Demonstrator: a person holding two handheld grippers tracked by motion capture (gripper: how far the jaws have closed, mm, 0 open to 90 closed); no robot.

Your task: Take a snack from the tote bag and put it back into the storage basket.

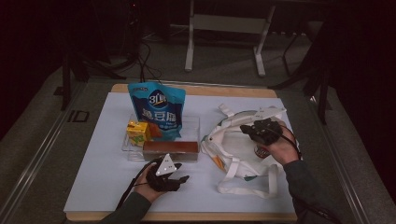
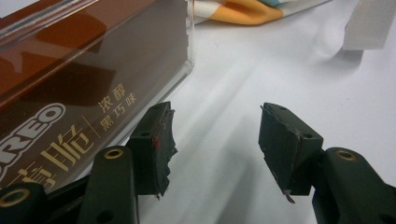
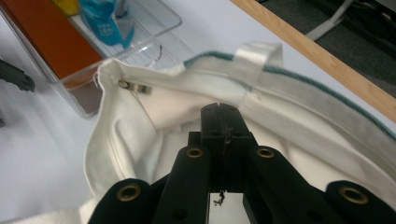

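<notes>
From above, a clear tray (image 1: pixel 192 122) holds a blue pouch (image 1: pixel 158 108), yellow carton (image 1: pixel 138 131) and brown box (image 1: pixel 170 148) beside a white tote bag (image 1: pixel 236 151). The left gripper (image 2: pixel 215 140), jaws apart, flanks the box. The right gripper (image 3: pixel 223 122), jaws together, sits over the bag's opening.

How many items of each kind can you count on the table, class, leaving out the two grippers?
Blue snack pouch: 1
Yellow drink carton: 1
Brown Oreo box: 1
Clear plastic tray: 1
White tote bag: 1
Total: 5
</notes>
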